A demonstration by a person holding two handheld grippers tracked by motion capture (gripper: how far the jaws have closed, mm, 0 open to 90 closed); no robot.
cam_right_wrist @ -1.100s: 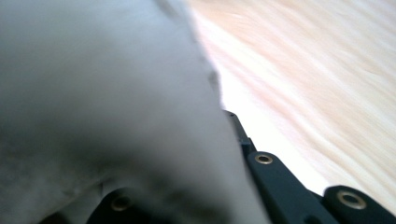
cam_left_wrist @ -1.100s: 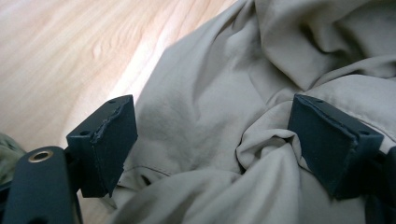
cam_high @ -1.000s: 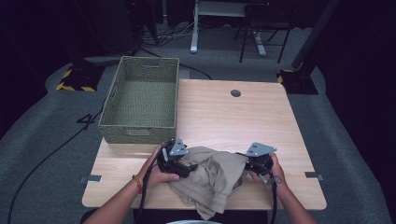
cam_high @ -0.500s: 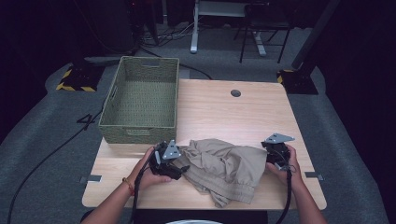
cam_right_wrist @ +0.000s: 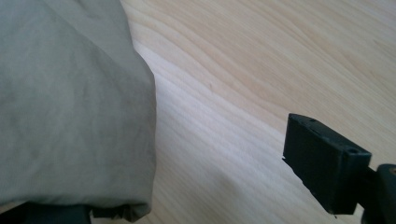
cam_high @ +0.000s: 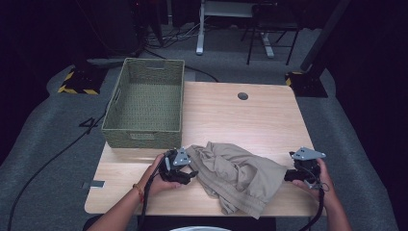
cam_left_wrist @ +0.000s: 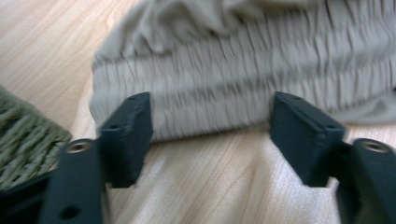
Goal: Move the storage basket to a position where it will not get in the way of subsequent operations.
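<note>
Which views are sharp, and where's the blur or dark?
High view: table evenly lit, floor and background nearly black, basket and beige cloth clear. Left gripper view: the cloth's gathered band is soft with blur, jaws somewhat sharper. Right gripper view: wood grain crisp, cloth close and slightly soft, casting a faint shadow on the wood.

Khaki shorts (cam_high: pixel 238 175), crumpled heap, flat on wood table (cam_high: pixel 231 115). Gathered elastic waistband (cam_left_wrist: pixel 243 88) just ahead of left gripper (cam_high: pixel 188 174), between its spread jaws. Opposite edge drapes over one right gripper (cam_high: pixel 287 176) jaw.
</note>
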